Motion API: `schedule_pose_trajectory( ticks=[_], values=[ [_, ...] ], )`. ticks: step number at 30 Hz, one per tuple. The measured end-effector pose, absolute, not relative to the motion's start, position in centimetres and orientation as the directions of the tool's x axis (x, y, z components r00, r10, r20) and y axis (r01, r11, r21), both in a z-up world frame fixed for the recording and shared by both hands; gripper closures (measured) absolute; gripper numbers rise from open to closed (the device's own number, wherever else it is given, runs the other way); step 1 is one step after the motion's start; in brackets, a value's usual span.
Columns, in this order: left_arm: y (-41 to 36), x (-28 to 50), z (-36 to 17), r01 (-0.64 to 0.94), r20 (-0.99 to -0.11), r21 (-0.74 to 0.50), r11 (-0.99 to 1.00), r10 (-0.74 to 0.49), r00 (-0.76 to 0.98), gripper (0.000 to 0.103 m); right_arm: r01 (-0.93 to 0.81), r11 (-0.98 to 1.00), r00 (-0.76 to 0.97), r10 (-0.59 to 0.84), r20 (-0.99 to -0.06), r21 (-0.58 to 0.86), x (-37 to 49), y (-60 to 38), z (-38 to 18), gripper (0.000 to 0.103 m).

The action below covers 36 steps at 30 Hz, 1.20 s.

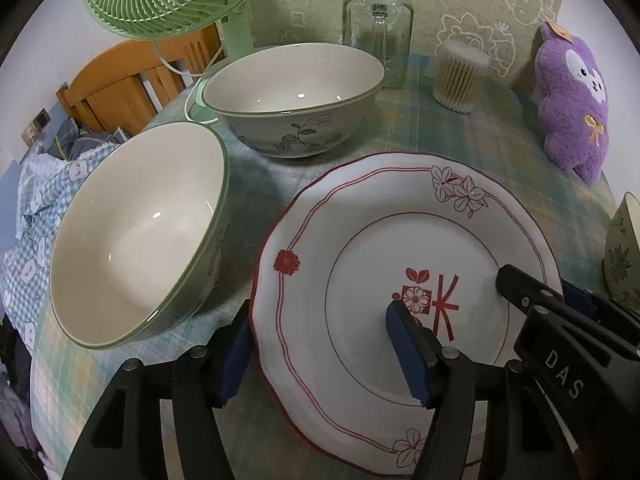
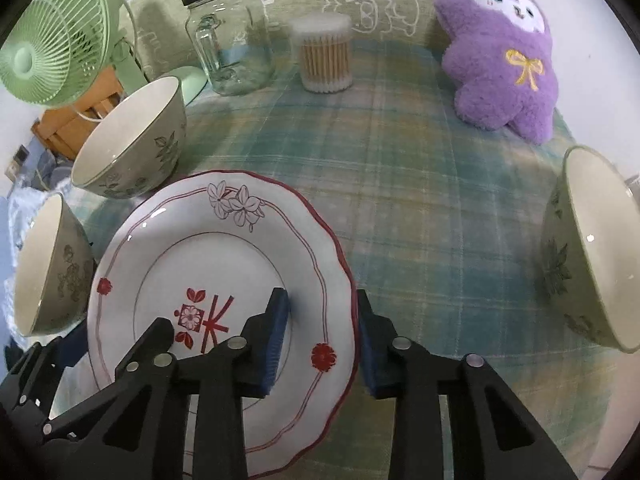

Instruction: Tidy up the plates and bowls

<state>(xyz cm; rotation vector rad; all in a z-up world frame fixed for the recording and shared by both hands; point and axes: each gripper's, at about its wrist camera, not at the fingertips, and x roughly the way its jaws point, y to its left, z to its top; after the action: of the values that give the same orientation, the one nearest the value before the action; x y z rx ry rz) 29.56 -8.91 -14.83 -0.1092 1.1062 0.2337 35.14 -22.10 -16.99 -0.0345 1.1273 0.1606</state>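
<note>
Both grippers' fingers straddle the plate [image 1: 360, 240] rim, spread apart. Left gripper [image 1: 324, 344] takes its left edge, right gripper [image 2: 322, 340] its right.

Left gripper [image 1: 324, 348] spread wide; right gripper [image 2: 322, 342] likewise.

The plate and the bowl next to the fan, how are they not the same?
The plate is flat and shallow; the bowl is deep. The plate has red lines and flowers, with a wavy edge; the bowl has a smooth green rim and grey-blue flowers outside. Both grippers' fingers straddle the plate's rim, left gripper and right gripper; nothing touches the bowl. Both are pale and empty.
</note>
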Motion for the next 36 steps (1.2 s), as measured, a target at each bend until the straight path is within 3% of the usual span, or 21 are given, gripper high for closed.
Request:
schedule_pose_trajectory(
  ticks=[11, 15, 21, 23, 36],
  values=[
    [-11.0, 30.4, -14.7, -0.119, -0.892, 0.021, 0.993, 0.072, 0.446, 0.039, -0.074, 0.997, 0.399, 0.051, -0.915, 0.023, 33.9, -25.1, -16.3, 0.069],
    [-10.2, 31.2, -14.7, -0.124, -0.887, 0.010, 0.992, 0.066, 0.456, 0.050, -0.072, 0.997, 0.413, 0.045, -0.910, 0.016, 34.2, -24.9, -16.4, 0.067],
    [-10.3, 31.3, -14.7, -0.123, -0.887, 0.012, 0.992, 0.068, 0.457, 0.052, -0.052, 0.998, 0.415, 0.056, -0.908, 0.038, 35.0, -25.0, -16.5, 0.064],
    [-10.1, 31.3, -14.5, -0.129, -0.890, 0.011, 0.992, 0.068, 0.450, 0.057, -0.049, 0.998, 0.407, 0.053, -0.912, 0.037, 35.3, -24.9, -16.5, 0.064],
    [-10.3, 29.1, -12.9, -0.134, -0.896, -0.023, 0.991, 0.039, 0.443, 0.058, 0.017, 1.000, 0.387, 0.012, -0.922, 0.020, 32.6, -25.1, -15.5, 0.064]
  ],
)
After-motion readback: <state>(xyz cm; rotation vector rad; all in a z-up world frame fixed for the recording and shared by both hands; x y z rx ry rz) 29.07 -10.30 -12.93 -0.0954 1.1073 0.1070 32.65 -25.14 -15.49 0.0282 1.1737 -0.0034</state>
